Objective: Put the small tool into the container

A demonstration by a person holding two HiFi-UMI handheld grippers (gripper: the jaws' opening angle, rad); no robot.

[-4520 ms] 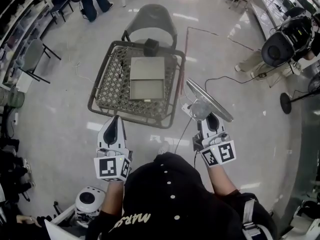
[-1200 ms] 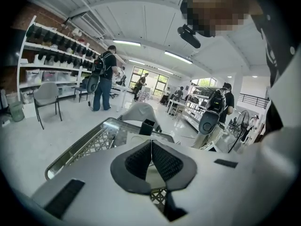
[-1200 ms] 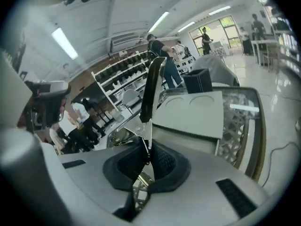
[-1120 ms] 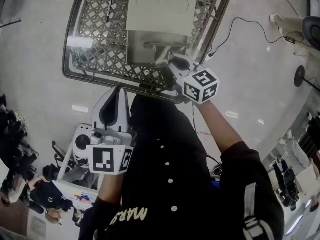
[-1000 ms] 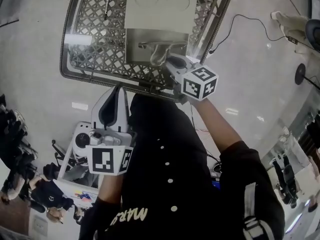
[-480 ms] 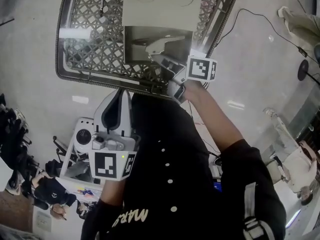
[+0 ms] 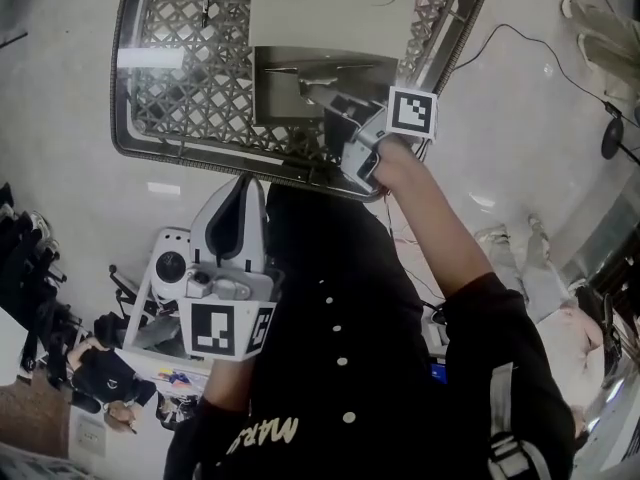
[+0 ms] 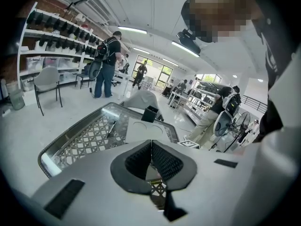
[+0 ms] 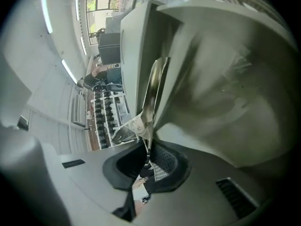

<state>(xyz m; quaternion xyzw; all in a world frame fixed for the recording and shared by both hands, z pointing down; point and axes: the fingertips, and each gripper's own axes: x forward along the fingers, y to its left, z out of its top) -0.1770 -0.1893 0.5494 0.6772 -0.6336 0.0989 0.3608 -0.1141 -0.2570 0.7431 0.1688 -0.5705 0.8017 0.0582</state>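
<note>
Holding tool (image 9: 153,93) clamped edge-on in right gripper (image 9: 148,159), blade reaching ahead of jaws into open grey box (image 9: 225,79); touching floor: unclear. Step: placing, judged near end. Next: ease lower, part jaws, withdraw. Left gripper (image 8: 151,147) pressed together, empty, well back from box.

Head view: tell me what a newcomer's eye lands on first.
At the top, the right gripper reaches over the open grey box on the mesh table, shut on a thin metal tool. Lower left, the left gripper hangs shut and empty.
</note>
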